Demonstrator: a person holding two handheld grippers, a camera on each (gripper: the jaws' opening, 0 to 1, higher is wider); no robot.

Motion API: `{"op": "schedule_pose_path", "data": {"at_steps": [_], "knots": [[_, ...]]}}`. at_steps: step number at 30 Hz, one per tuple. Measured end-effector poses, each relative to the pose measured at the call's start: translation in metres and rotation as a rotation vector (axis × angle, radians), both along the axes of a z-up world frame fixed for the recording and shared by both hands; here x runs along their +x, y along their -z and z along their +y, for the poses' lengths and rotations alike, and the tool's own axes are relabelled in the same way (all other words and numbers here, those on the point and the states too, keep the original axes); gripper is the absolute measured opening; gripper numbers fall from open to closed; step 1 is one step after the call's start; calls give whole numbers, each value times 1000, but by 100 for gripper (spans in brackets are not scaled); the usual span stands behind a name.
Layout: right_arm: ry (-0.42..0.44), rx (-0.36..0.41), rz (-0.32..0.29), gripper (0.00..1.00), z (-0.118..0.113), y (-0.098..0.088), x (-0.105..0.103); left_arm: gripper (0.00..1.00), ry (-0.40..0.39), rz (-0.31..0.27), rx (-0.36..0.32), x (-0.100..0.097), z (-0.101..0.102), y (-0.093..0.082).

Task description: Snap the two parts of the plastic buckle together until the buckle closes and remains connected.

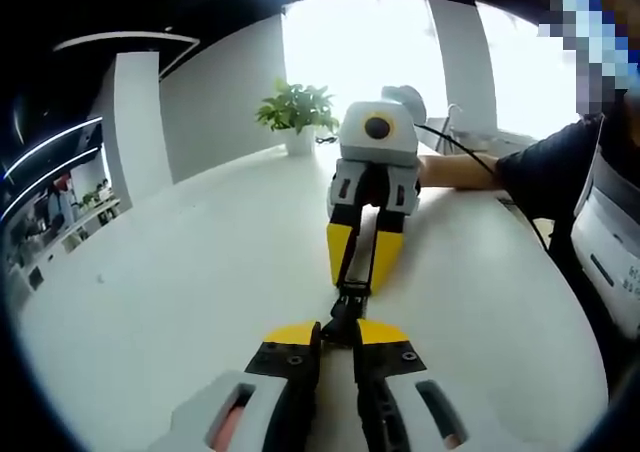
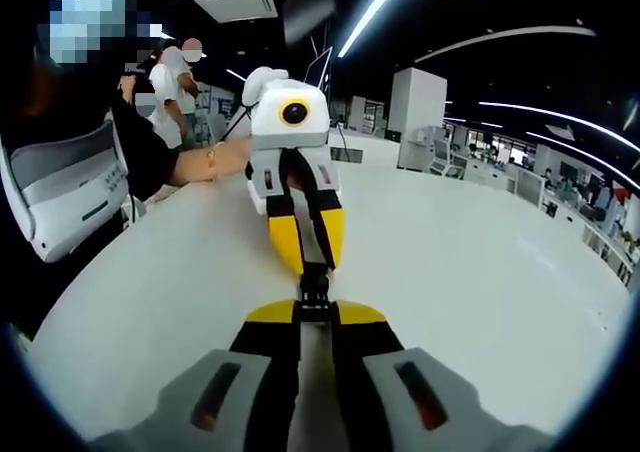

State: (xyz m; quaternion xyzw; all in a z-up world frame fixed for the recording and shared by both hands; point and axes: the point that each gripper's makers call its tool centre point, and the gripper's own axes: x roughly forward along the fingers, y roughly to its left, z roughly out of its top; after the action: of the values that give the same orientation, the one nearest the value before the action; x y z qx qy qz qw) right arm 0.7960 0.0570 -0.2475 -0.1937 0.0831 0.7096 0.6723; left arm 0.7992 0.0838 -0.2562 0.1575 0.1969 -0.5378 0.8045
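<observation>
White tabletop [image 1: 180,302] around your grippers is bare near the work; potted plant [image 1: 296,112] sits far behind the right gripper [image 1: 353,284], 2nd person [image 2: 178,77] stands well back, nothing blocks you. Black buckle [image 1: 344,317] hangs between both tips, long axis running straight tip-to-tip, each end pointing into a gripper. Left gripper [image 1: 336,340] jaws narrow, pinching its end; right gripper jaws narrow on the other end. Can't tell if halves have latched.
</observation>
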Motion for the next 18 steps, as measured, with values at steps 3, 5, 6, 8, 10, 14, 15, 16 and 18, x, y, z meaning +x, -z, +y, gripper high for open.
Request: {"op": "schedule_pose_path", "data": {"at_steps": [3, 5, 6, 8, 10, 14, 15, 16, 18], "knots": [[1, 5, -3, 12, 0, -1, 0, 12, -3, -2, -1, 0, 0, -1], [3, 5, -3, 12, 0, 0, 0, 12, -4, -5, 1, 1, 0, -1], [4, 5, -4, 12, 1, 0, 1, 12, -5, -6, 4, 1, 0, 0], [3, 3, -5, 12, 1, 0, 1, 12, -5, -4, 8, 1, 1, 1], [3, 4, -5, 11, 1, 0, 1, 12, -6, -3, 9, 1, 1, 1], [5, 7, -2, 11, 1, 0, 1, 12, -9, 3, 6, 1, 1, 1], [6, 10, 1, 11, 1, 0, 2, 12, -11, 5, 5, 1, 1, 1], [8, 12, 4, 11, 1, 0, 2, 12, -13, 6, 4, 2, 1, 1], [11, 13, 9, 11, 1, 0, 2, 12, -15, 5, 5, 2, 1, 0]]}}
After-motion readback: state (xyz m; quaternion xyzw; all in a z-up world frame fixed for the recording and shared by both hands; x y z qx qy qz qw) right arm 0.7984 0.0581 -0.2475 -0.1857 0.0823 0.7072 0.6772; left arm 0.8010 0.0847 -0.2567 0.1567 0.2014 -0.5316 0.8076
